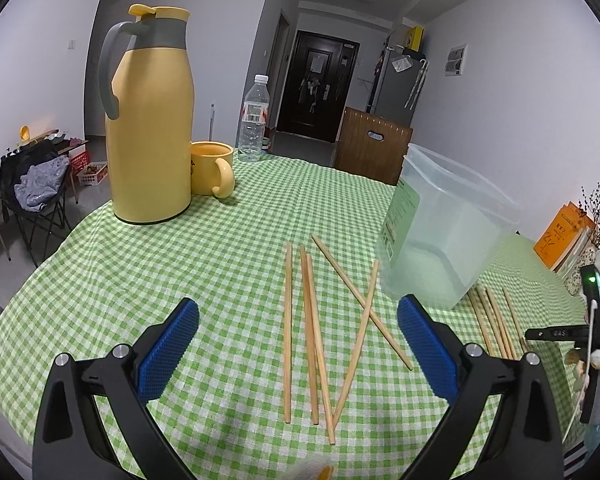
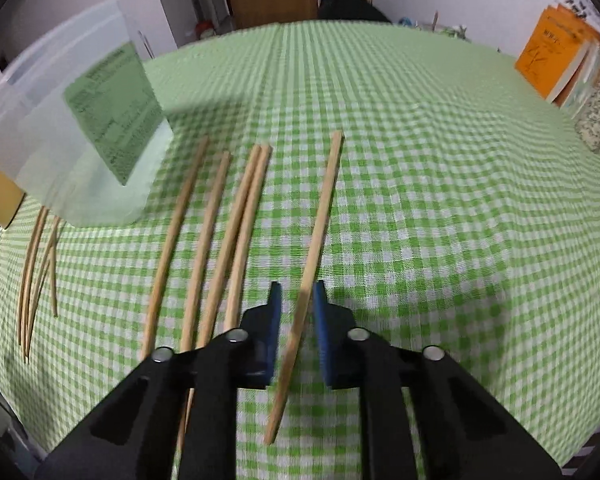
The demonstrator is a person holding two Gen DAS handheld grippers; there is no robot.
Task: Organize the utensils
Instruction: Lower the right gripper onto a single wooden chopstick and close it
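— While the green checked tabletop (image 2: 420, 184) is being viewed from both wrists, what is being gripped on the right?

— A single chopstick (image 2: 308, 272) is being pinched by the right gripper (image 2: 296, 300); its blue pads are being pressed against the stick's sides partway along its length, with one end being shown below the jaws and the other pointing away across the cloth. The picture is being blurred somewhat there.

— And the other sticks?

— Four loose chopsticks (image 2: 219, 240) are being left lying just to the left of the held one, roughly parallel, two of them touching. Beyond them a clear plastic container (image 2: 51, 128) with a green label is being seen, and further chopsticks are lying on its far side.

— How is the left gripper being held?

— The left gripper (image 1: 297, 328) is being kept spread wide above the cloth, nothing being clasped between its blue pads. Under it five chopsticks (image 1: 312, 336) are being shown, three nearly parallel and two crossed.

— Anything else being carried by the tabletop?

— A yellow thermos jug (image 1: 151, 120), a yellow mug (image 1: 211, 168) just beside it, a water bottle (image 1: 253, 120) behind, and orange books (image 2: 552, 60) near the far edge.
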